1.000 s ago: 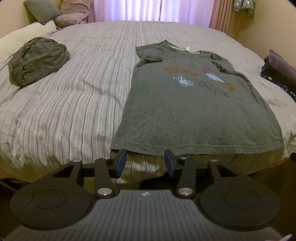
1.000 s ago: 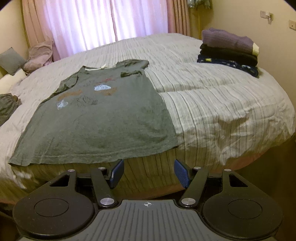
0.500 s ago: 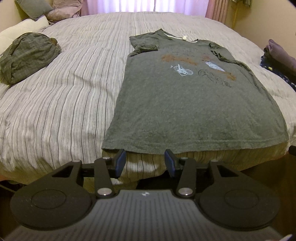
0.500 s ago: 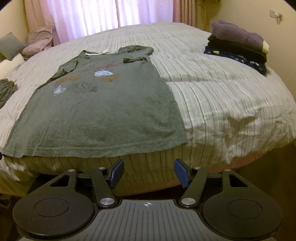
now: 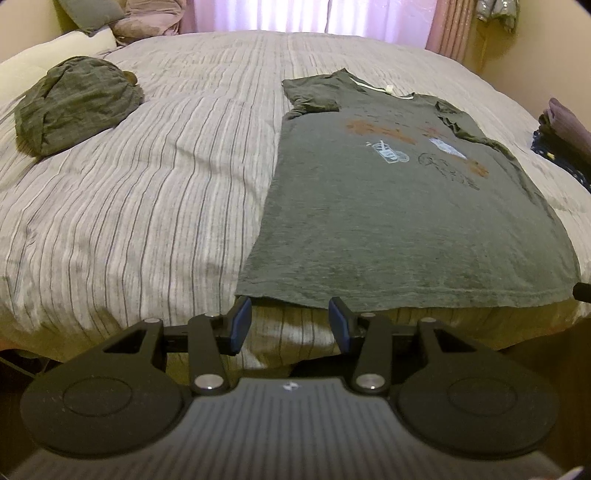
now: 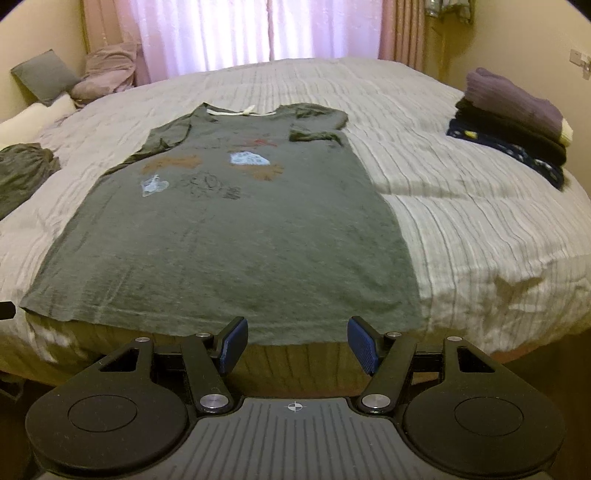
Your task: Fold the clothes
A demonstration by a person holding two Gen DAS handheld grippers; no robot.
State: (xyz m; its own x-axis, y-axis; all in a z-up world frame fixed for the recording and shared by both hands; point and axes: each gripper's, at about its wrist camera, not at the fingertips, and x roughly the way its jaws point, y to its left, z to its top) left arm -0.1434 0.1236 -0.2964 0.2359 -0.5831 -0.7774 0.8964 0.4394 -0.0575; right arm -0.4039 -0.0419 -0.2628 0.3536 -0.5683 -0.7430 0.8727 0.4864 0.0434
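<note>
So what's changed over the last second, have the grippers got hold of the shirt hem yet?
Not yet. Both views shifted a little as the left gripper and right gripper hovered at the near edge of the bed; the hem of the green T-shirt now shows just past the fingertips. Nothing was gripped or released: both stay open and empty. The shirt, the crumpled green garment and the folded stack lie as before.

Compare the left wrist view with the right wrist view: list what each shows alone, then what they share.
Left wrist only: the whole crumpled green garment and the left tool, open. Right wrist only: the full folded stack, a wall plate and the right tool, open. Both: the grey T-shirt flat on the striped bed, pillows and curtains.
</note>
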